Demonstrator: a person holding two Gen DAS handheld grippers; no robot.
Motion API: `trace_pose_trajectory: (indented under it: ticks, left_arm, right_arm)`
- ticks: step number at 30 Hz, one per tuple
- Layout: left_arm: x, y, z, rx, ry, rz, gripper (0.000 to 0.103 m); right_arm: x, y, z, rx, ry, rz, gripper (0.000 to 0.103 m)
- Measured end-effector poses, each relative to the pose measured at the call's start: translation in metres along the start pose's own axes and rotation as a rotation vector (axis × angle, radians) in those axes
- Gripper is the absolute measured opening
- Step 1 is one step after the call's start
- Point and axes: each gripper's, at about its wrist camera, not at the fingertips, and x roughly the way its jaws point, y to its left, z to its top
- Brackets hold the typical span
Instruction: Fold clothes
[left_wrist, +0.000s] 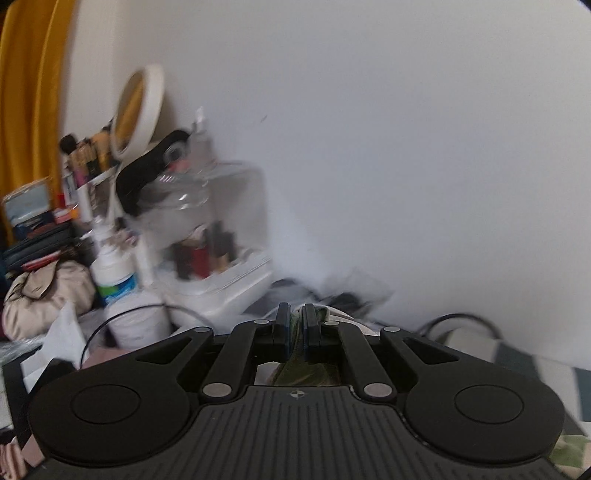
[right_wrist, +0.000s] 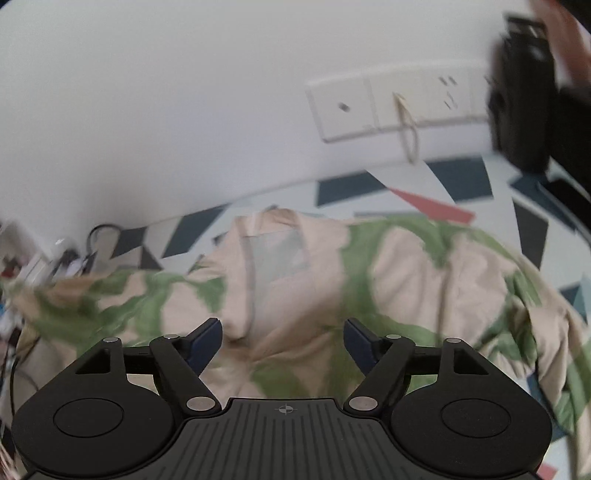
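A beige garment with green blotches (right_wrist: 399, 273) lies spread over a bed sheet patterned with dark, white and red triangles (right_wrist: 436, 192). My right gripper (right_wrist: 282, 336) hovers just above its near part, open, nothing between the fingers. In the left wrist view my left gripper (left_wrist: 295, 325) is shut on a fold of the same green and beige cloth (left_wrist: 295, 365), which runs between the fingers and down under the body. In the right wrist view the other gripper (right_wrist: 521, 96) shows as a dark blurred block at the upper right, with a hand behind it.
A cluttered stand sits left of the left gripper: a round mirror (left_wrist: 136, 110), a clear organiser (left_wrist: 207, 229) with cosmetics, a white bottle (left_wrist: 114, 273), a beige bag (left_wrist: 48, 291). A white wall backs the bed, with a socket panel (right_wrist: 395, 103) and cables (left_wrist: 458, 321).
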Motion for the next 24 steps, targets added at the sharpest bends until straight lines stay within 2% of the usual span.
trace_pose_trajectory:
  ticks: [2,3,4,5,6,7,10,15,18,21,24]
  left_arm:
    - [0.008,-0.006,-0.012,0.044,0.046,0.012,0.009]
    - [0.013,-0.010,-0.018,0.067,0.070,0.018,0.015]
    - [0.017,-0.013,-0.024,0.089,0.093,0.024,0.033]
    - [0.021,-0.016,-0.030,0.111,0.116,0.030,0.046]
    - [0.025,-0.019,-0.036,0.133,0.139,0.036,0.069]
    - [0.024,-0.022,-0.040,0.152,0.137,0.025,0.073]
    - [0.012,-0.036,-0.041,0.211,0.105,-0.069,0.073]
    - [-0.008,-0.083,-0.030,0.308,0.087,-0.398,0.073]
    - [-0.011,-0.123,-0.035,0.364,0.124,-0.621,0.074]
    - [-0.009,-0.169,-0.051,0.501,0.156,-0.778,0.075]
    - [-0.004,-0.212,-0.070,0.657,0.177,-0.878,0.075]
  right_arm:
    - [0.010,-0.006,0.003,0.028,0.019,-0.036,0.067]
    - [0.015,-0.008,0.004,0.040,0.027,-0.051,0.067]
    - [0.017,-0.008,0.006,0.040,0.028,-0.049,0.067]
    - [0.019,-0.008,0.008,0.040,0.028,-0.047,0.067]
    - [0.022,-0.008,0.010,0.040,0.029,-0.044,0.067]
    - [0.024,-0.008,0.012,0.038,0.029,-0.042,0.067]
    - [0.033,-0.003,0.024,-0.016,0.036,-0.015,0.061]
    - [0.057,0.014,0.046,-0.103,0.055,0.022,0.054]
    - [0.077,0.028,0.054,-0.158,0.070,0.034,0.052]
    - [0.101,0.042,0.060,-0.208,0.088,0.046,0.050]
    - [0.125,0.055,0.065,-0.258,0.103,0.057,0.046]
